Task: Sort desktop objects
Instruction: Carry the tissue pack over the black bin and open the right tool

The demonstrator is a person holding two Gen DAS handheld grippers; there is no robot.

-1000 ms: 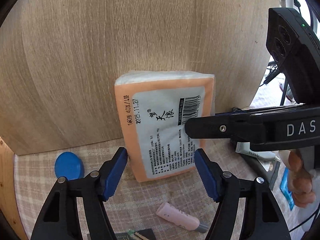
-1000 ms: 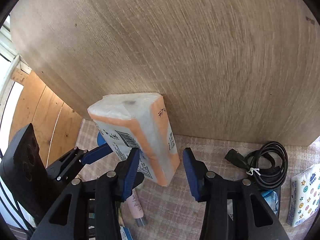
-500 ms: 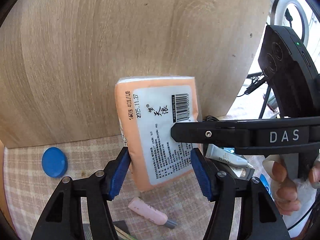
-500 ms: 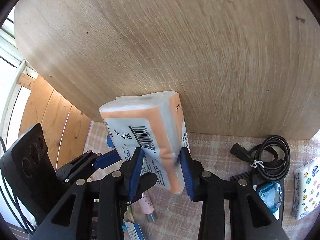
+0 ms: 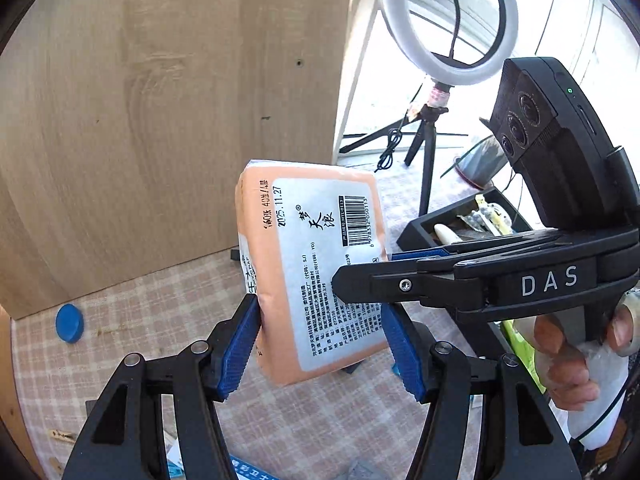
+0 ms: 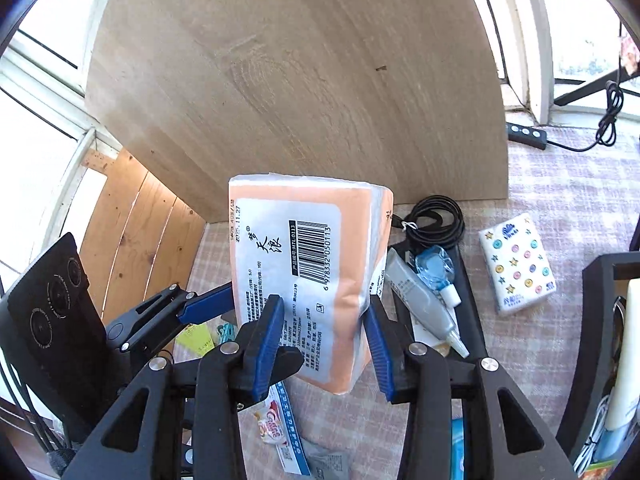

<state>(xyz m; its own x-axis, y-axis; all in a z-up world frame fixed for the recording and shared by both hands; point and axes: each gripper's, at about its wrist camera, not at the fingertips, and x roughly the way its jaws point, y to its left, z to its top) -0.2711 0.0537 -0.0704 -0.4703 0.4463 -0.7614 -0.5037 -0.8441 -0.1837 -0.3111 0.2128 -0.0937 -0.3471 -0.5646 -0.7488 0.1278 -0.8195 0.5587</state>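
Tissue pack (image 5: 316, 276) | left gripper (image 5: 324, 348) jaws clamp it | right gripper (image 6: 324, 344) jaws opening, pads touching it

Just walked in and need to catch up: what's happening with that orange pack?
A person is sorting desk clutter with a hand-held tool in each hand. Both tools grip the orange tissue pack, lifted clear of the checked tablecloth. The left tool clamps its lower edges; the right tool also has it between its pads, jaws opening slightly. A black tray of small items sits nearby.
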